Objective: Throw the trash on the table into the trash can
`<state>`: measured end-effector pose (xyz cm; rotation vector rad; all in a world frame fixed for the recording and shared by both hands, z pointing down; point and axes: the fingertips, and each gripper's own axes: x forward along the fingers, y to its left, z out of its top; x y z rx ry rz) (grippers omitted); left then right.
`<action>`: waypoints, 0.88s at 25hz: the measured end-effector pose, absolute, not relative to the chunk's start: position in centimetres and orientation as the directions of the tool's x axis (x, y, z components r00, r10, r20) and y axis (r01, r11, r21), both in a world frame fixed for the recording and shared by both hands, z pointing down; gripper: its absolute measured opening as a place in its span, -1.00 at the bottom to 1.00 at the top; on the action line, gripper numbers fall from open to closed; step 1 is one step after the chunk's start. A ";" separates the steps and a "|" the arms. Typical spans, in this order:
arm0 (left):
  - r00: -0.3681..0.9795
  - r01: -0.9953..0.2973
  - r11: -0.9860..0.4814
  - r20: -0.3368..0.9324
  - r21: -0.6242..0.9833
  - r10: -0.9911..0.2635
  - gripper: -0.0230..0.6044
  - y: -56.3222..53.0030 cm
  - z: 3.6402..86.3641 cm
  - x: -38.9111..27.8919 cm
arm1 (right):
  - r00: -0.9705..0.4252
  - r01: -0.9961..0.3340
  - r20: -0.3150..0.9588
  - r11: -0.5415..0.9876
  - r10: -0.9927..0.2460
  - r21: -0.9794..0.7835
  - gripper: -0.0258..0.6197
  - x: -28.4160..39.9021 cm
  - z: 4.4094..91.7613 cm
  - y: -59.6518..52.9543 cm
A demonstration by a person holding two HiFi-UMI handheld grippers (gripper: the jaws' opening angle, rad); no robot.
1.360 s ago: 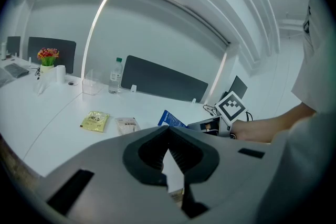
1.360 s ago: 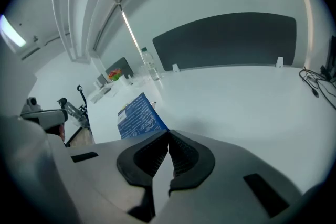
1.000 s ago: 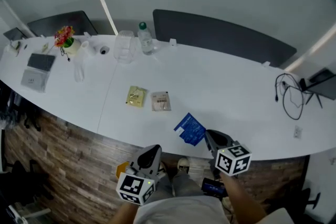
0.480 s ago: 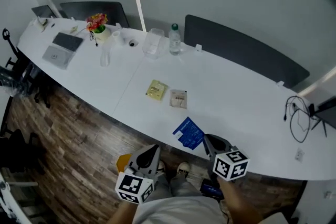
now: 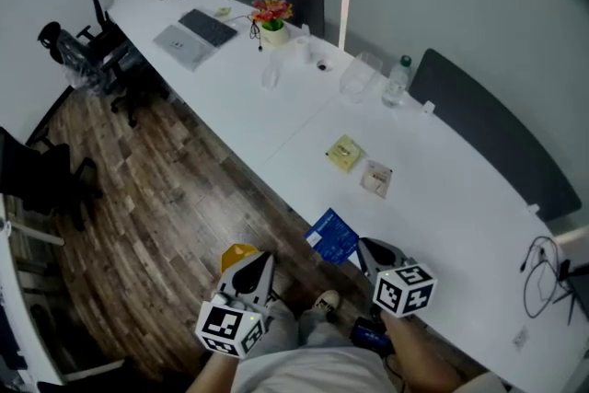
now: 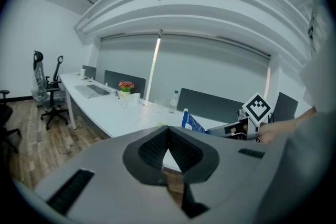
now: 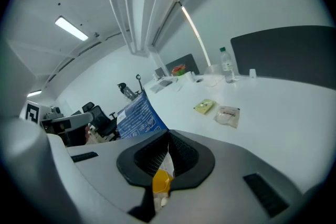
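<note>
My right gripper [image 5: 362, 244] is shut on a blue packet [image 5: 331, 236], which hangs past the white table's [image 5: 276, 115] near edge, over the wood floor. The right gripper view has the packet [image 7: 139, 118] rising up and left out of the shut jaws [image 7: 168, 134]. A yellow-green packet [image 5: 344, 152] and a whitish packet [image 5: 377, 179] lie side by side on the table beyond. To the left, my left gripper [image 5: 264, 258] is shut on nothing, over the floor. A yellow object [image 5: 236, 253] sits on the floor just by it, partly hidden.
Farther along the table stand a water bottle [image 5: 398, 80], a clear cup [image 5: 357, 75], a flower pot [image 5: 271, 14] and a laptop [image 5: 195, 34]. Office chairs [image 5: 87, 51] stand at the far left. Dark partition panels [image 5: 488, 133] run behind the table. Cables [image 5: 543, 267] lie at the right end.
The head view has swung left and now takes in the wood floor. Both grippers moved left, away from the table. The blue packet went from the table's edge to out over the floor.
</note>
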<state>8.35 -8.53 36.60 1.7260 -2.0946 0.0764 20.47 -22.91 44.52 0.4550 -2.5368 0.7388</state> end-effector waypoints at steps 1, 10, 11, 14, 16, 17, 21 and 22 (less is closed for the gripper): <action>-0.168 -0.942 0.255 0.352 0.218 -0.921 -0.92 -7.5 36.6 7.7 | -0.847 -0.402 0.508 0.813 -0.156 -0.421 -0.82 19.4 44.6 -22.2; -0.373 -0.862 0.458 0.339 0.217 -0.864 -0.92 1.8 36.6 2.8 | -0.863 -0.198 0.504 0.894 0.035 -0.402 -0.82 10.9 43.9 -15.3; -0.388 -0.853 0.474 0.340 0.220 -0.856 -0.92 2.7 36.5 2.3 | -0.861 -0.184 0.506 0.899 0.047 -0.398 -0.82 10.2 43.9 -14.7; -0.419 -0.832 0.506 0.341 0.228 -0.842 -0.92 5.0 36.6 1.0 | -0.852 -0.156 0.518 0.908 0.076 -0.390 -0.82 8.5 43.9 -12.9; -0.433 -0.821 0.521 0.341 0.232 -0.834 -0.92 6.5 36.7 0.1 | -0.846 -0.142 0.525 0.912 0.090 -0.385 -0.82 7.6 43.9 -11.6; -0.438 -0.818 0.526 0.339 0.234 -0.833 -0.92 7.2 36.8 -0.4 | -0.844 -0.135 0.527 0.914 0.096 -0.382 -0.82 7.1 43.8 -11.0; -0.439 -0.815 0.526 0.335 0.242 -0.834 -0.92 9.5 37.1 -2.3 | -0.840 -0.123 0.534 0.922 0.100 -0.367 -0.82 4.6 43.5 -9.2; -0.435 -0.818 0.522 0.332 0.241 -0.837 -0.92 10.0 37.2 -2.7 | -0.839 -0.122 0.535 0.924 0.099 -0.363 -0.82 4.1 43.4 -8.8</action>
